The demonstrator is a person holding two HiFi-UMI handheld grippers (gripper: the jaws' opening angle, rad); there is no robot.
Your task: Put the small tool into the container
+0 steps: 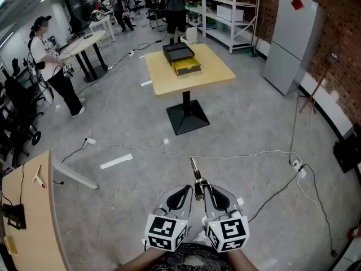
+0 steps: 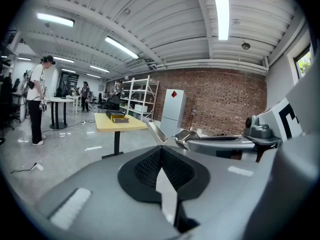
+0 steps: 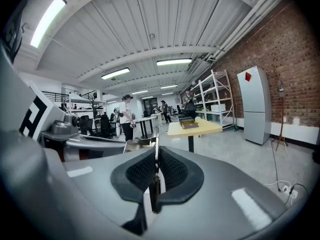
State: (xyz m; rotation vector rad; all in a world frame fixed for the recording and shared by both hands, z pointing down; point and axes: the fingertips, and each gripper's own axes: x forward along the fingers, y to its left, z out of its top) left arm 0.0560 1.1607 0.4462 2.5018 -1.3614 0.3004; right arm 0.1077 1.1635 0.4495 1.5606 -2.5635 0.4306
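Left gripper (image 1: 189, 189) and right gripper (image 1: 204, 188) in smooth grey shells, black mesh-textured pads (image 2: 147, 166), white cubes (image 1: 165, 231) with black square markers at their near ends, dark patterned clothing (image 1: 189, 260)

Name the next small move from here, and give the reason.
Probably walk forward toward the table. The right gripper already has its jaws shut on the small tool, but the container sits on that table across a stretch of floor, seemingly out of reach from here.
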